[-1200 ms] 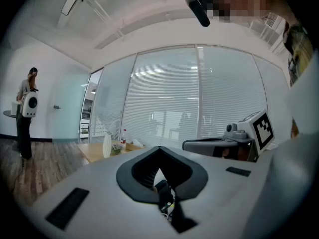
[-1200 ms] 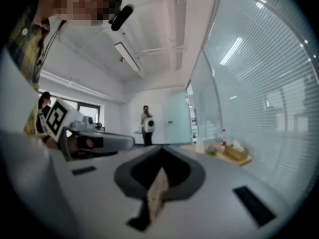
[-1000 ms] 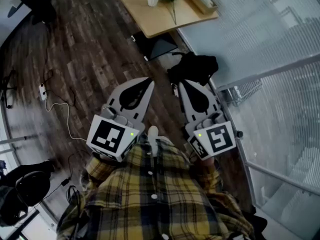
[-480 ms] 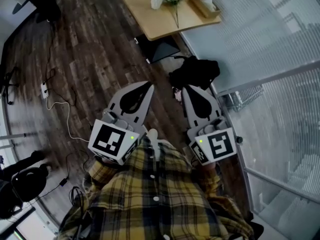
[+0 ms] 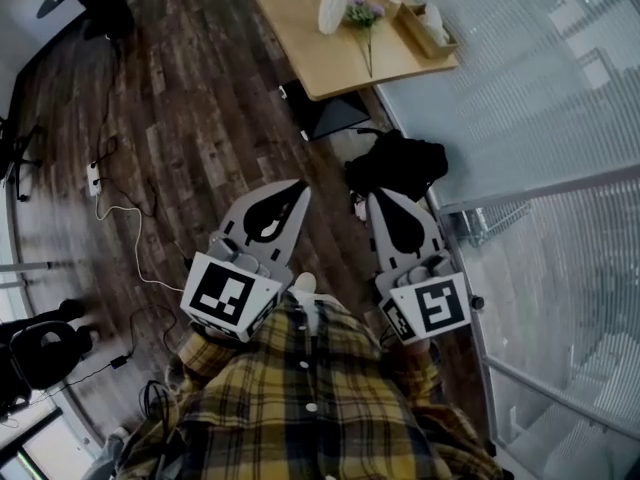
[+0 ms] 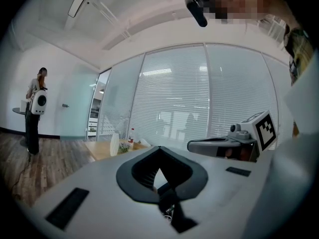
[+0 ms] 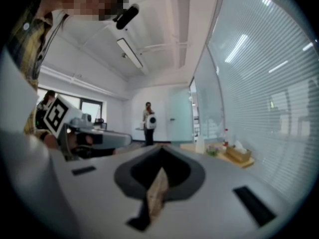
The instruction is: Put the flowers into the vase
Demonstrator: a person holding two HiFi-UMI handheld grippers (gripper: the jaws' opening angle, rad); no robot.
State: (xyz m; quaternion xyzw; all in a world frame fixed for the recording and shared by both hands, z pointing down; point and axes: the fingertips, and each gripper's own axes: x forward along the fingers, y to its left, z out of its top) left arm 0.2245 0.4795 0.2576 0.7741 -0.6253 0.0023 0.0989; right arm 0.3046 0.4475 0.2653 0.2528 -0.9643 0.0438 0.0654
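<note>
Head view: left gripper [image 5: 299, 187] and right gripper [image 5: 377, 196] hang side by side over the wooden floor [image 5: 200, 138], well apart from the worktop [image 5: 300, 53], where the flowers [image 5: 364, 15] lie just beside the white vase [image 5: 332, 7]. Left gripper view: fingers pressed together, nothing between them. Right gripper view: fingers closed too, empty.

A yellow plaid shirt [image 5: 250, 413] crossed with dark stripes fills the head view at six o'clock, with a row of white buttons [image 5: 312, 406] down its front. The left gripper [image 5: 300, 187] and right gripper [image 5: 374, 197] look alike — pale grey tapering plates, each with a black teardrop opening. At seven o'clock from the left tip, and at five o'clock from the right, sits a cube [image 5: 230, 296] bearing a black-and-white square marker.
</note>
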